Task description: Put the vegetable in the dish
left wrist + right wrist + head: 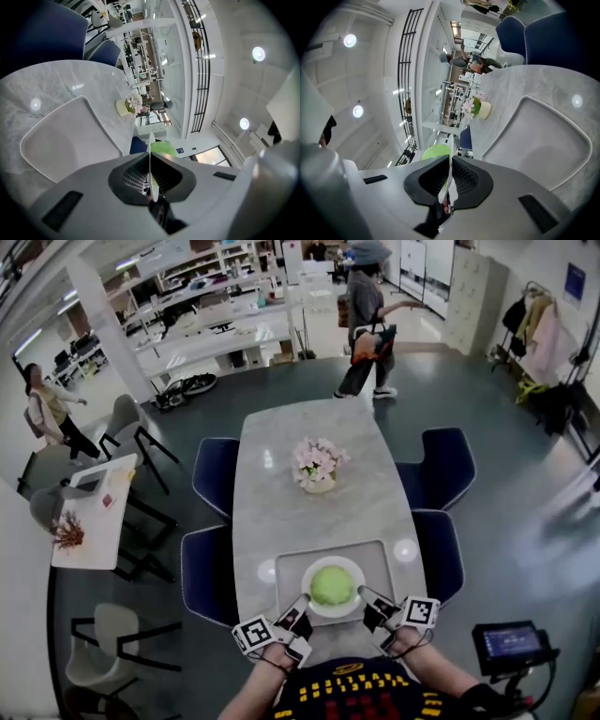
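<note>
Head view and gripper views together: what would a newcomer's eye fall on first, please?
A green vegetable sits in a white dish over the grey tray at the near end of the table. The left gripper and right gripper each clamp the dish's rim from opposite sides. Pink flowers stand mid-table.

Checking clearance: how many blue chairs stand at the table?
4. Left side of the table: a far chair and a near chair. Right side: a far chair and a near chair. One at the near end could be hidden.

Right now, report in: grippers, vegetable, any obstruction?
Left gripper, right gripper: both shut on dish rim. Green vegetable sits in dish, held over tray. Nothing in the way.
</note>
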A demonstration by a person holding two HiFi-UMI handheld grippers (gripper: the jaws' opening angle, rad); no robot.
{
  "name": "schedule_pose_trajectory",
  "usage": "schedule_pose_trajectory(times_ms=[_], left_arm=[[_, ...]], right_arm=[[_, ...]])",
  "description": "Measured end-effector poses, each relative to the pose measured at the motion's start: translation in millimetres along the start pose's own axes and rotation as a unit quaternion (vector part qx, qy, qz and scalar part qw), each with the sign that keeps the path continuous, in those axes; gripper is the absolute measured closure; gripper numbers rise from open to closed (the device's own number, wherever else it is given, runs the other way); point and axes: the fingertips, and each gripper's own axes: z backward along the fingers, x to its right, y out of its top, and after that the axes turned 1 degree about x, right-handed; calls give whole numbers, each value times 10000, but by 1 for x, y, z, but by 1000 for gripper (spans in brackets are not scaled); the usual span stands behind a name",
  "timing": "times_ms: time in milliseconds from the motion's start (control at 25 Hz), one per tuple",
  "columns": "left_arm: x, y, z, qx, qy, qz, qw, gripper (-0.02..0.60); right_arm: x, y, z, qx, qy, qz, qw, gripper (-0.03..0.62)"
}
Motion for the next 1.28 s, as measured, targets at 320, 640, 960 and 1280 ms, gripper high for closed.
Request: schedule_pose_trajectory(times_ms=[320,640,960,1280], left_arm=[[-24,3,-4,-332,335,-182,9987,569],[-52,6,-9,-549,501,-191,9971,569],[-58,5,-32,-672,-56,-60,9977,569],[-85,6,-46,-844,-22,-10,9964,569]], right_arm=[[18,-2,-1,116,-140,-19,9998,576],[43,-10,-9,159,-152,-123,9997,576],[65,-6,-18,160,-97,-15,9998,576],[90,-6,-26,139,-170,-36,9998,576]])
